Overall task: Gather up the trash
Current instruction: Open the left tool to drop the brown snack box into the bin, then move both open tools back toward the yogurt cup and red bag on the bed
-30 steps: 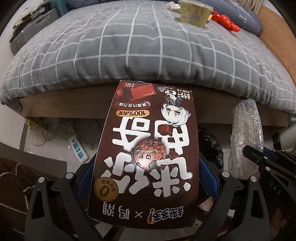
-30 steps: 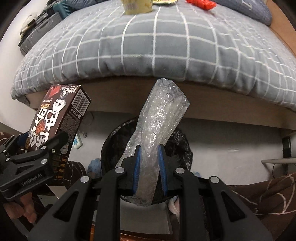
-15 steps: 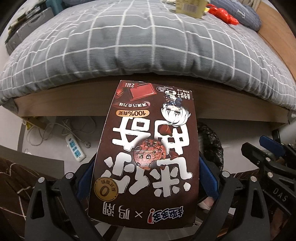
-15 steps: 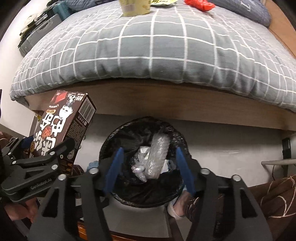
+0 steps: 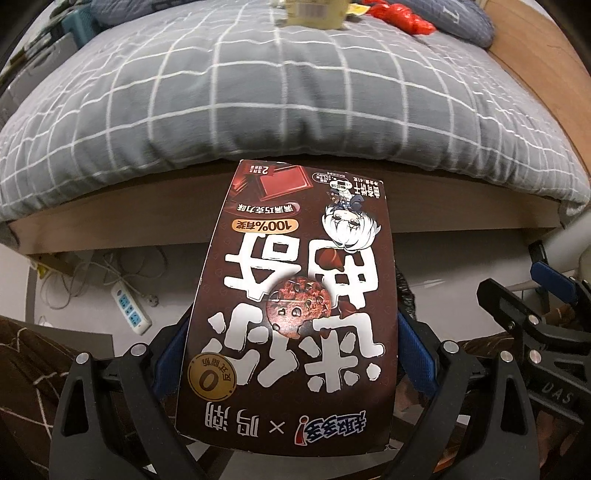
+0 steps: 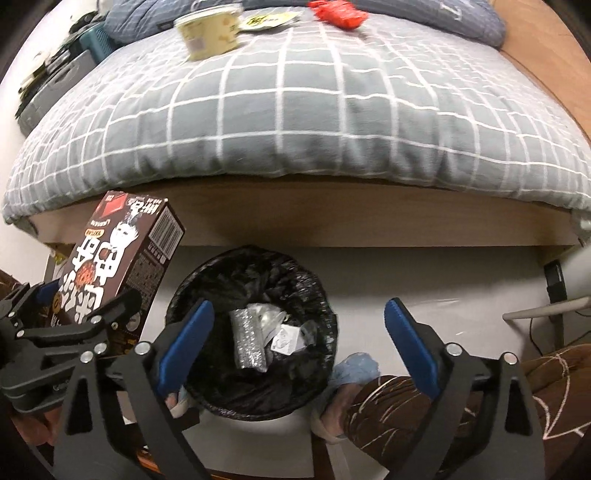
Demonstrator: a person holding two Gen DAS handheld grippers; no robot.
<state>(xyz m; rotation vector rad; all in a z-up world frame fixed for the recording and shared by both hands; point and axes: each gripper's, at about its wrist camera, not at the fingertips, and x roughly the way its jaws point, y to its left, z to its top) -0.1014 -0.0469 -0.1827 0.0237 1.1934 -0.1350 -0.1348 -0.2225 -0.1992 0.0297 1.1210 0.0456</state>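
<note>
My left gripper (image 5: 291, 354) is shut on a brown cookie box (image 5: 295, 302), held upright beside the bed; the box also shows in the right wrist view (image 6: 122, 269) left of the bin. My right gripper (image 6: 295, 332) is open and empty above a round bin with a black liner (image 6: 325, 295). A clear bubble-wrap bag (image 6: 249, 343) lies inside the bin with other scraps. On the bed lie a yellow cup (image 6: 210, 31), a yellow wrapper (image 6: 269, 20) and a red wrapper (image 6: 338, 11).
A bed with a grey checked quilt (image 6: 314, 110) and wooden frame (image 6: 332, 225) fills the far side. A white power strip (image 5: 131, 310) and cables lie on the floor under the bed at the left. The person's patterned trouser legs (image 6: 406, 395) are beside the bin.
My right gripper opened and let the bubble-wrap bag drop into the bin, then opened wider. My left gripper still holds the cookie box, shifted slightly.
</note>
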